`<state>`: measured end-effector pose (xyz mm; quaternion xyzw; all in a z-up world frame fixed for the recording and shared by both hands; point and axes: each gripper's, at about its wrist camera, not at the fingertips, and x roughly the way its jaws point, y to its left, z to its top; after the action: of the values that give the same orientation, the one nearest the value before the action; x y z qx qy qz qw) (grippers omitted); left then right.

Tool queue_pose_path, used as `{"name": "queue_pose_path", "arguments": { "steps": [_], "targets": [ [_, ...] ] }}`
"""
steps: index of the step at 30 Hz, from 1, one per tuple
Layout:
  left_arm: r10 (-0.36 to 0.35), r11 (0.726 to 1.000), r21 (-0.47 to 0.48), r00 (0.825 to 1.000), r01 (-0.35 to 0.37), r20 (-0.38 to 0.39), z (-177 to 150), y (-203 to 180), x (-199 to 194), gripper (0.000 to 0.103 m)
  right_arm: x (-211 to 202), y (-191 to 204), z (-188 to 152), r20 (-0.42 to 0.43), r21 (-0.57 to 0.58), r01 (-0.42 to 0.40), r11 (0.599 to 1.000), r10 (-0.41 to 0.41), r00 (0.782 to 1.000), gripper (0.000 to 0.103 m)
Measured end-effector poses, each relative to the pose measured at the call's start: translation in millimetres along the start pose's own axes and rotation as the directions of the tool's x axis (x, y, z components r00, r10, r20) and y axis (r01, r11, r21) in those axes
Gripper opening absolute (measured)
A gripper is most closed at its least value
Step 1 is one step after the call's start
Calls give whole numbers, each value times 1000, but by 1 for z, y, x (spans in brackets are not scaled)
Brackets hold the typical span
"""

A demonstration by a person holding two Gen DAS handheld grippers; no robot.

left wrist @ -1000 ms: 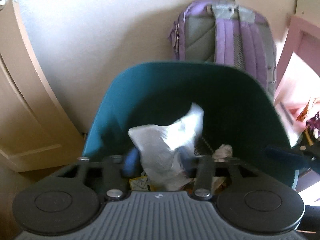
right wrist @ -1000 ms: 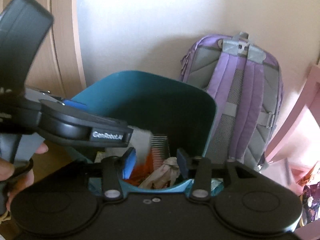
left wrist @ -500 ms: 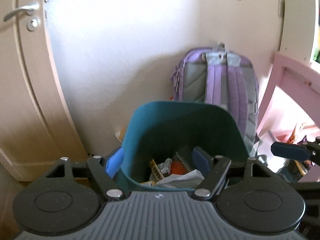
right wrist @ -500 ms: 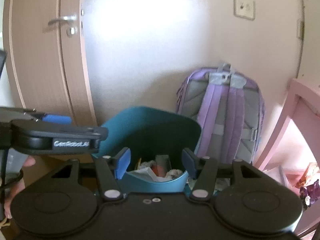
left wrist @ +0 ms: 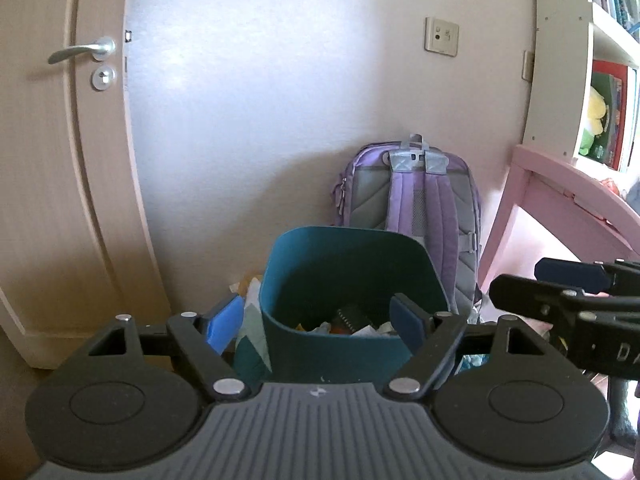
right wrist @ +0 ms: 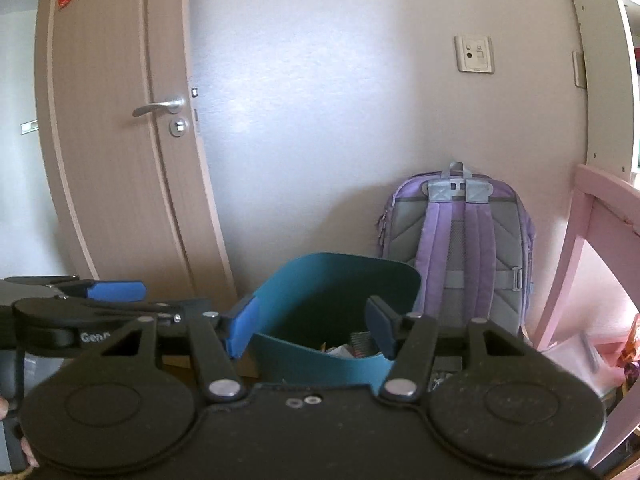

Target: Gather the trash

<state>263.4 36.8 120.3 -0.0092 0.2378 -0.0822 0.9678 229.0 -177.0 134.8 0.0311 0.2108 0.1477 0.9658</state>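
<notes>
Both grippers have pulled back and up from the teal bin point(left wrist: 352, 280) since a second ago: then the bin's mouth filled each view and a white crumpled bag sat between the left fingers, whereas now the whole bin stands smaller on the floor by the wall and more of the room shows. The left gripper point(left wrist: 316, 320) has its jaws opening, blue fingers point(left wrist: 226, 322) well apart with nothing between them; the bin is only seen beyond the gap. The right gripper point(right wrist: 310, 326) also has its fingers point(right wrist: 242, 326) apart and empty, its jaws no wider than half a second ago. The trash point(left wrist: 352, 324) lies inside the bin: crumpled white paper, something orange and a dark ribbed piece, all below the rim. A few scraps point(left wrist: 246, 286) lie on the floor just left of the bin, against the wall. A purple backpack point(left wrist: 416, 204) leans on the wall just behind and right of the bin. A wooden door point(right wrist: 116, 140) with a metal handle stands to the left, a pink desk point(left wrist: 560, 200) to the right with a shelf point(left wrist: 604, 80) above it. In each wrist view the other gripper juts in from the side.
</notes>
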Motion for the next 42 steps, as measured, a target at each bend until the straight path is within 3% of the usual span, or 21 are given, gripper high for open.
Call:
{"name": "queue_pose_path", "arguments": {
  "steps": [6,10,24,42],
  "targets": [
    [-20,998,-60,999,21,29,-16,13,-29,84,-20,8,-8,9,3,-25,1000,25,1000,59],
    [-20,997,-73,998,24,59,-28,18,-45,103,-30,14,-14,8,-6,-34,999,34,999,59],
    [-20,999,-37,995,23,99,-29,12,-82,103,-53,29,-5,22,-39,-13,999,14,1000,60],
    [-26,999,-17,993,29,116,-20,7,-91,103,-60,31,-2,29,-44,3,999,-1,1000,60]
  ]
}}
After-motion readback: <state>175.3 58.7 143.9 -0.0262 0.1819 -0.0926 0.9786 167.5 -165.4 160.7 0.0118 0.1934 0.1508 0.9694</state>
